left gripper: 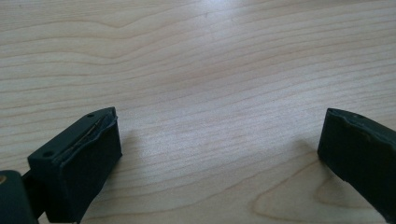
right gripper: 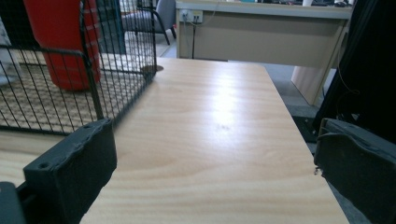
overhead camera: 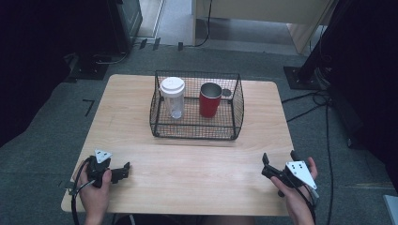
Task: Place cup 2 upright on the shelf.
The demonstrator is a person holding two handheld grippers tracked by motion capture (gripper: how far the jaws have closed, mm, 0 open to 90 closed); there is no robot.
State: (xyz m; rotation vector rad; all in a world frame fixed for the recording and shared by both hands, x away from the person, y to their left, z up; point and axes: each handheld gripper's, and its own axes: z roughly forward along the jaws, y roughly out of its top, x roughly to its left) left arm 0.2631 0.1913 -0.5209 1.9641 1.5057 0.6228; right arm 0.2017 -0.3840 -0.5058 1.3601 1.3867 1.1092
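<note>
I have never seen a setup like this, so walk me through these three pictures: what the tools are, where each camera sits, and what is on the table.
A person sits at a wooden table holding a hand-held claw in each hand. The high view looks down from above: the left claw and right claw rest near the front edge. The other two pictures come from cameras riding on each claw, looking out between its two black jaws. Both claws are open and hold nothing. On the table stands a wire basket containing a clear jar with a white lid and a red cup.

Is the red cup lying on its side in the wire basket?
No, the red cup stands upright inside the wire basket, beside the white-lidded jar.
</note>
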